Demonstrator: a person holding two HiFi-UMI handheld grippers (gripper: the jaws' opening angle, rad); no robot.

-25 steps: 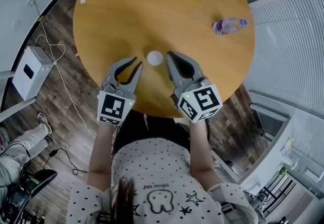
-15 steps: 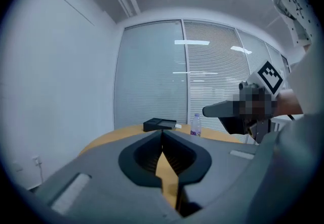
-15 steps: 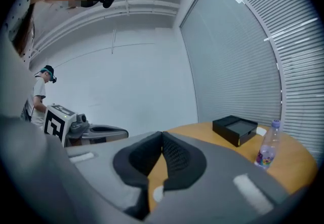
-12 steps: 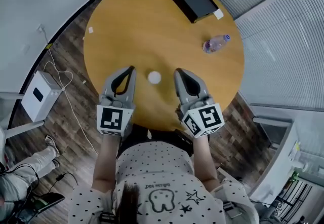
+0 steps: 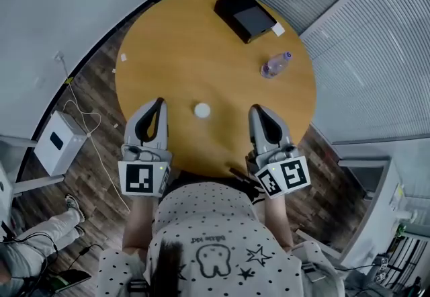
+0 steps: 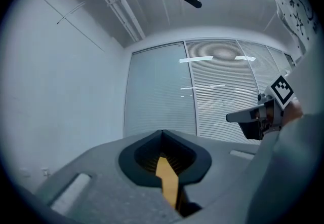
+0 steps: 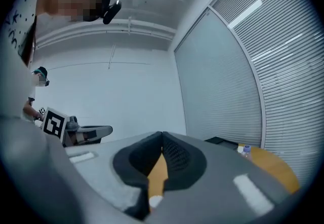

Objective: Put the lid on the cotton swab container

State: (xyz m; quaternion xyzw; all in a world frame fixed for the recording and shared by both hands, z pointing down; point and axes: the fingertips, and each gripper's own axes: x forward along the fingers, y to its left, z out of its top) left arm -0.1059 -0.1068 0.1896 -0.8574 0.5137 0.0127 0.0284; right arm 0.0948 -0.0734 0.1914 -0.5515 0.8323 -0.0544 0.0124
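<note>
A small white round cotton swab container [image 5: 201,110] stands on the round wooden table [image 5: 201,40] near its front edge. From above I cannot tell its lid from its body. My left gripper [image 5: 160,102] hangs to the left of it, shut and holding nothing, and is apart from the container. My right gripper [image 5: 254,109] hangs to its right, also shut and holding nothing. In the left gripper view the jaws [image 6: 162,133] meet at the tips with only table showing behind. In the right gripper view the jaws [image 7: 162,136] meet too, and a white patch [image 7: 154,200] shows low in the gap.
A black flat box [image 5: 246,15] lies at the table's far side, a clear plastic bottle [image 5: 274,65] lies on its side to the right, and a small white scrap [image 5: 123,58] sits at the left edge. A white device [image 5: 59,143] with cables stands on the floor at the left.
The left jaws, open a second ago, are shut now. Both grippers have risen, drawn back from the container and spread further apart; the container has not moved on the table.
</note>
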